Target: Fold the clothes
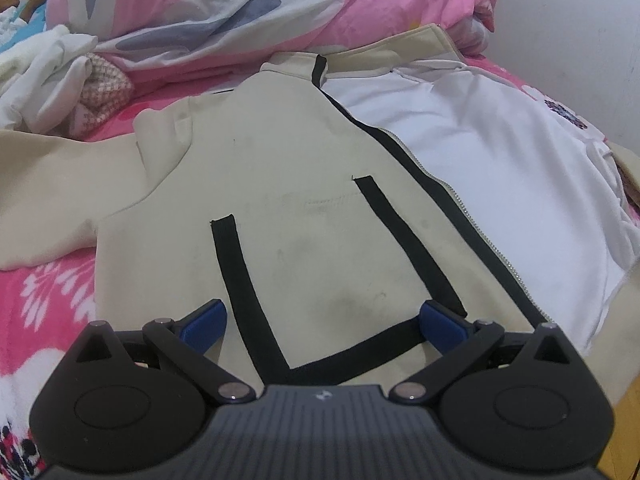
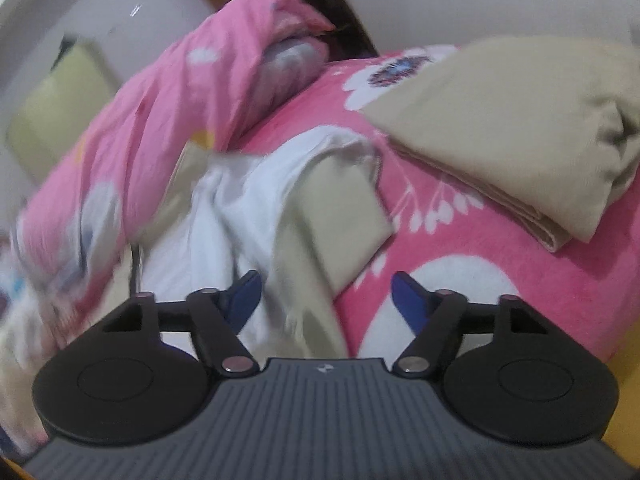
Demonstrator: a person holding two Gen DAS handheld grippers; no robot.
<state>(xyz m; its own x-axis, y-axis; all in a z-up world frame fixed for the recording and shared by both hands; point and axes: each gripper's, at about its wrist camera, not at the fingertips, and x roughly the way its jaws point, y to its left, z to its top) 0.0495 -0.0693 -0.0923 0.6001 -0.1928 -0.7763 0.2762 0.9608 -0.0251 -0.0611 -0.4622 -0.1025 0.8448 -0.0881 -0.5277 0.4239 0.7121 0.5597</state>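
Observation:
A cream jacket (image 1: 280,184) with black stripes and a black zipper band lies spread on the bed, its right half turned back to show the white lining (image 1: 500,152). My left gripper (image 1: 323,326) hovers open over the jacket's near hem, blue pads (image 1: 204,326) wide apart, nothing pinched. In the blurred right wrist view, the jacket's cream flap (image 2: 332,216) and white lining (image 2: 248,208) run down between the fingers of my right gripper (image 2: 327,301). It is open, and its pads do not press the cloth. A cream sleeve-like fold (image 2: 500,132) lies to the right.
A pink quilt (image 1: 248,4) is bunched behind the jacket. The pink floral blanket (image 2: 480,280) covers the bed. White clothes (image 1: 44,68) are heaped at the far left, and beyond them a person (image 1: 16,4) lies. A pale wall (image 1: 580,40) stands to the right.

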